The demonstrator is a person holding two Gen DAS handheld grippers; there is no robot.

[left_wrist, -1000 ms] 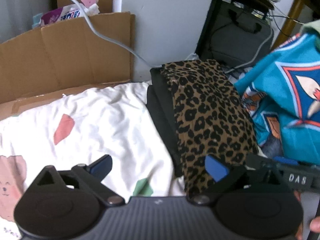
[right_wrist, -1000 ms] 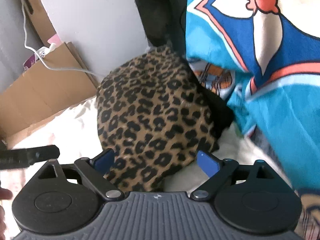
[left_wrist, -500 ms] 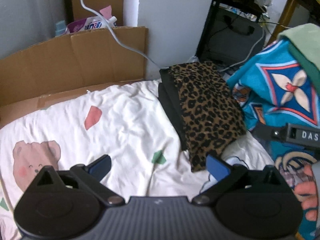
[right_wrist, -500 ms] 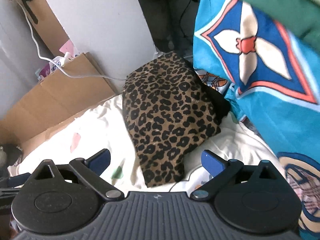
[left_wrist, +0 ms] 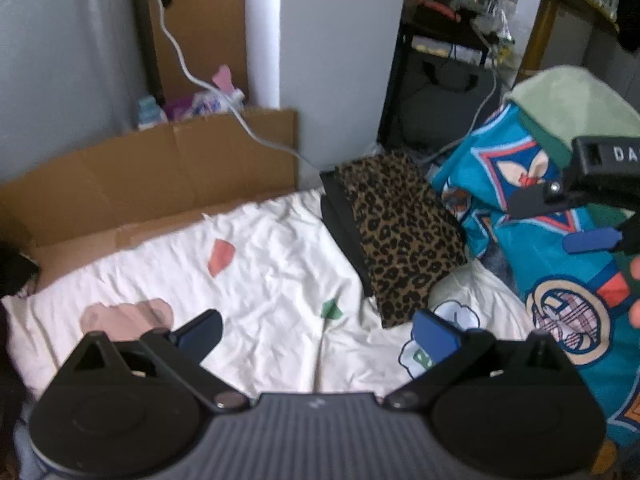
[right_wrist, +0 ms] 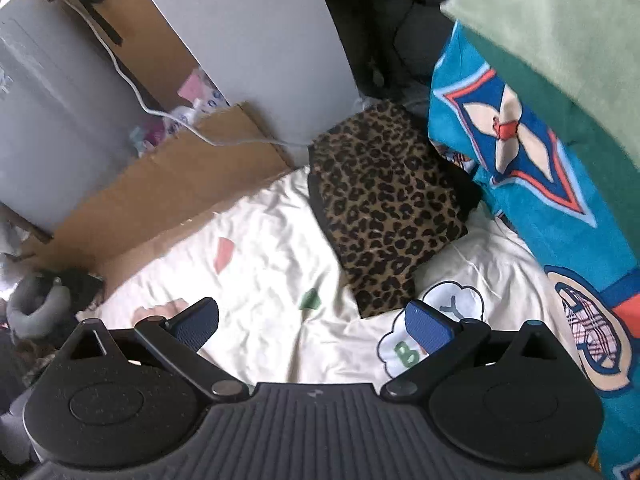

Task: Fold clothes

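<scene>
The left gripper (left_wrist: pixel 316 330) was wide open and had nothing in it. The right gripper (right_wrist: pixel 312 322) was wide open too, and it was empty as well. Both hung over the bed (left_wrist: pixel 272 264), which had a white sheet with little shapes and a bear on it.

The leopard cloth (right_wrist: pixel 384 208) lay folded at the far side of the bed. It sat on top of a black cloth (left_wrist: pixel 340 216), also folded. So I think those two were done.

Just beside that pile, on the right, was a big blue blanket (right_wrist: pixel 516 152) with bright pictures. It rose up high, and a green cloth (right_wrist: pixel 560 36) lay over the top of it. I could not tell what held the blanket up. I think one of these would be next to fold.

What could go wrong? The blue blanket touched the leopard pile. If a gripper pulled the blanket or the green cloth fast, it could drag the pile and mess it up. The green cloth could slide off and fall on the neat pile as well. A white cord (left_wrist: pixel 208 84) ran down close behind the pile, over the cardboard (left_wrist: pixel 160 176). A gripper could catch it and pull things over. The sheet was soft and bumpy, so a gripper could pinch the sheet together with the cloth.
</scene>
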